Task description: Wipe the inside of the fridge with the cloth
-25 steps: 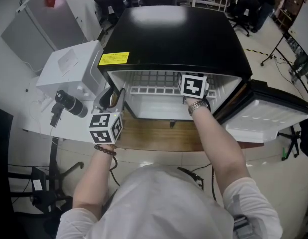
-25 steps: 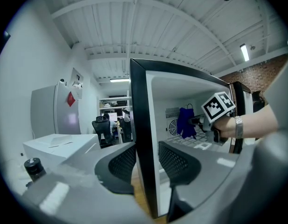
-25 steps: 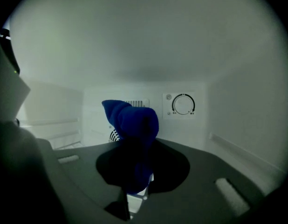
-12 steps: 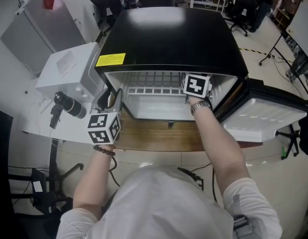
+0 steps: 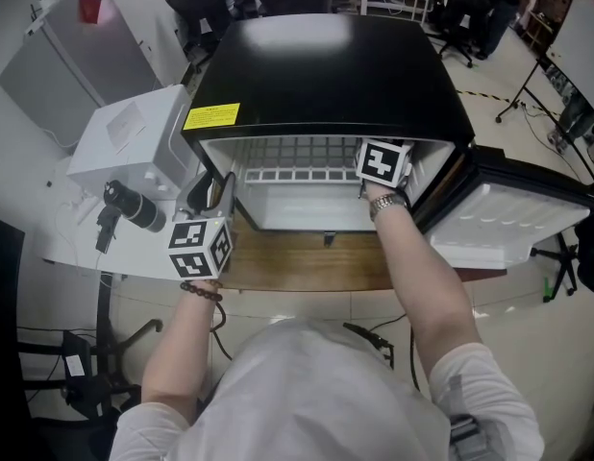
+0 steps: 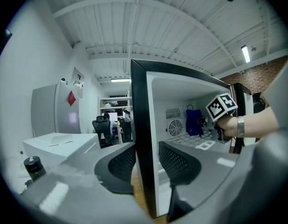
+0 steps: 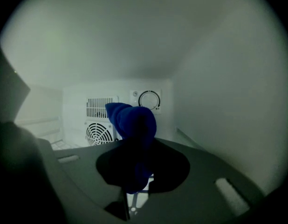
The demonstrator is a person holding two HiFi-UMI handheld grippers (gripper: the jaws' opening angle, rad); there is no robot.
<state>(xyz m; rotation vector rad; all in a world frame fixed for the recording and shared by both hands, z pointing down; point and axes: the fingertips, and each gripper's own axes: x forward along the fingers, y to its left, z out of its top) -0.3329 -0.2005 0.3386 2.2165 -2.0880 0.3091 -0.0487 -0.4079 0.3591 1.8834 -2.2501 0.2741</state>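
While I watch the feeds, the left hand-held gripper [image 5: 218,192] sits at the front left corner of the black fridge [image 5: 326,75]. Its jaws straddle the fridge's left side wall [image 6: 143,139], one pad against the outer face and one against the inner face, so it is clamped on that wall at a fairly wide setting. Below it lies the wooden surface [image 5: 307,262], and off to its left stands a white box [image 5: 134,133].

My right hand-held gripper [image 7: 139,169] reaches inside the fridge, up near the top and close to the right-hand inner wall. Its jaws are narrowed onto the blue cloth [image 7: 134,120], which is bunched and stands up out of the grip ahead of the pads. Beyond the cloth, on the back wall, I see a round fan grille [image 7: 98,132] just left of it and a dial [image 7: 149,99] just above and to its right. The wire shelf [image 5: 297,166] runs under and to the left of this hand-held gripper. To its right, the fridge door [image 5: 513,224] hangs wide open.
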